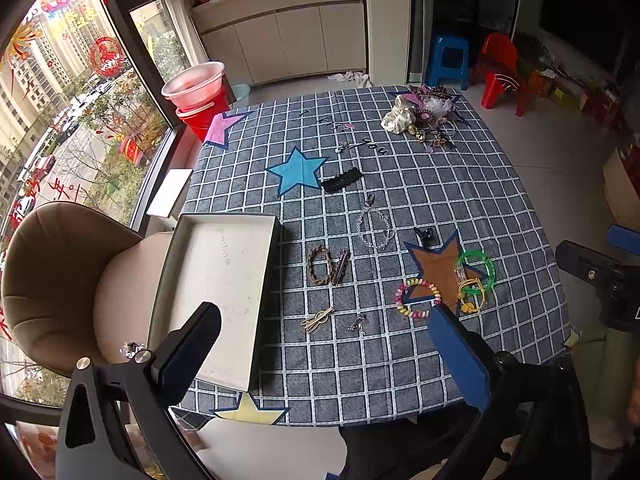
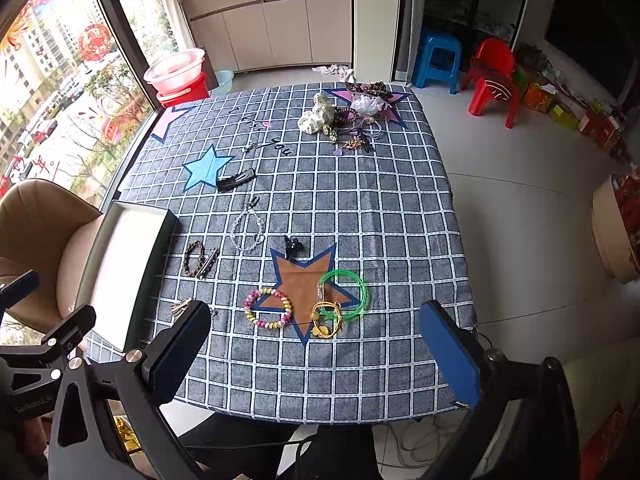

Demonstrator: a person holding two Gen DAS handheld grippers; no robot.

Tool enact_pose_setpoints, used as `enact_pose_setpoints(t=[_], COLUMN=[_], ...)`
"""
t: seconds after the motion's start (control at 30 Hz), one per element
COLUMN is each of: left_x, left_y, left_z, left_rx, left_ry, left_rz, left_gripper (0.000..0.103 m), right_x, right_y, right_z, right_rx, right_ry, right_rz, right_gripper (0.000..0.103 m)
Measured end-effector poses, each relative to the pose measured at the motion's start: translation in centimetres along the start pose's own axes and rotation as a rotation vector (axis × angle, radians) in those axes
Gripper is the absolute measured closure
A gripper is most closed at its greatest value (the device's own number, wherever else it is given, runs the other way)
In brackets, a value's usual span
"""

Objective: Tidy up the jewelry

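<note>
Jewelry lies scattered on a blue checked tablecloth (image 1: 420, 184). An open white box (image 1: 224, 272) (image 2: 124, 256) sits at the left edge. Beside it are a braided brown bracelet (image 1: 318, 264) (image 2: 193, 258), a clear bead bracelet (image 1: 374, 228) (image 2: 247, 228) and a gold hairpin (image 1: 318, 320). On the brown star lie a green bangle (image 1: 478, 272) (image 2: 344, 292), a pink-yellow bead bracelet (image 1: 418, 298) (image 2: 268, 308) and a yellow bracelet (image 2: 326, 320). My left gripper (image 1: 324, 312) hovers open above the near edge. My right gripper (image 2: 316, 312) is open too, holding nothing.
A pile of scrunchies and hair ties (image 1: 424, 116) (image 2: 348, 116) fills the far right corner, and a black hair clip (image 1: 342, 180) lies mid-table. A beige chair (image 1: 60, 280) stands left of the table, red buckets (image 1: 200, 100) by the window, a blue stool (image 2: 438, 60) beyond.
</note>
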State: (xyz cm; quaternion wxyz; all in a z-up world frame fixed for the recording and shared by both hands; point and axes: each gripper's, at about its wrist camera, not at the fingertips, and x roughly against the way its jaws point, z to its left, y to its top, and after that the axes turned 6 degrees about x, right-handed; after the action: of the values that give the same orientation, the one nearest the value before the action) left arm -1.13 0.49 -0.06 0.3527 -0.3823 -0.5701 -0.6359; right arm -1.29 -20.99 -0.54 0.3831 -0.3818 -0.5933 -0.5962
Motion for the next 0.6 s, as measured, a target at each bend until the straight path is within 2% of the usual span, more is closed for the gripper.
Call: enact_pose_setpoints(t=[0.6], left_x=[-0.05], left_y=[-0.35], left_z=[-0.21], left_rx=[-0.015], left_ry=[-0.004], left_rz=[-0.001], left_gripper=[0.0], right_x=[0.04], right_y=[-0.08], right_z=[0.04], right_rx=[-0.002], right_ry=[0.001], right_rz=[0.002], right_gripper=[0.0])
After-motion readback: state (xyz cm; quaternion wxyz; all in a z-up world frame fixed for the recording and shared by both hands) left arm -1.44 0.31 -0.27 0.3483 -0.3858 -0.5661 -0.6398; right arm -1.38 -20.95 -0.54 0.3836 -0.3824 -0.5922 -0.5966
